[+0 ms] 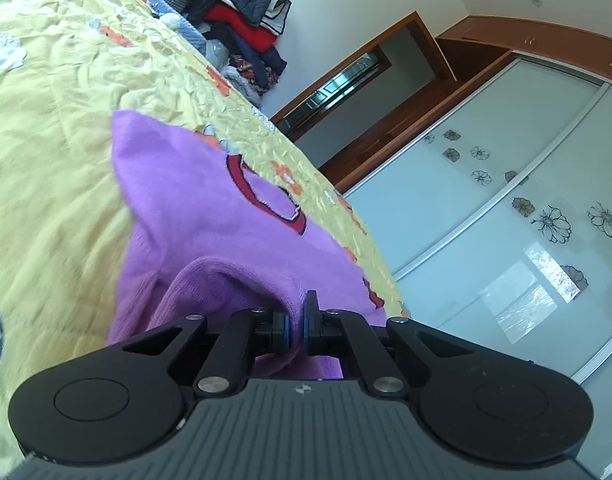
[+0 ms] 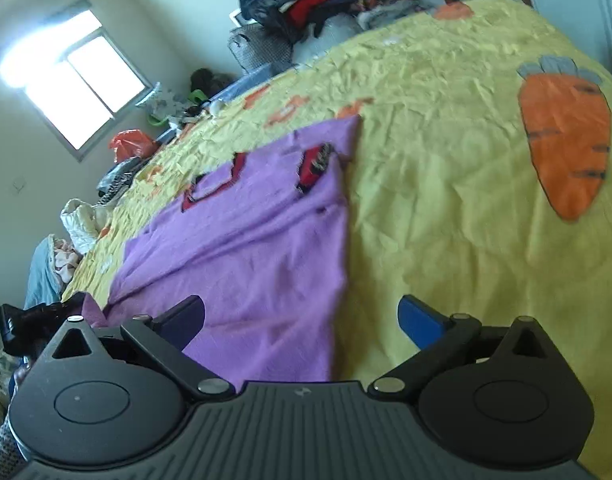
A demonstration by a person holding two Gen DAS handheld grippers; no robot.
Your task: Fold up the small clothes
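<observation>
Yellow bed (image 1: 46,128) carries the sweater (image 1: 210,216) at frame centre. Left hand-held gripper (image 1: 295,322) pinches its near edge; right hand-held gripper (image 2: 302,322) gapes empty. Best carry that edge across level, keeping the fold straight.

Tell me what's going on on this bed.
A person is folding a purple sweater on a yellow bedspread with two tools. The left hand-held gripper is shut on a fold of the sweater. The right hand-held gripper is wide open over the sweater's edge, holding nothing.
</observation>
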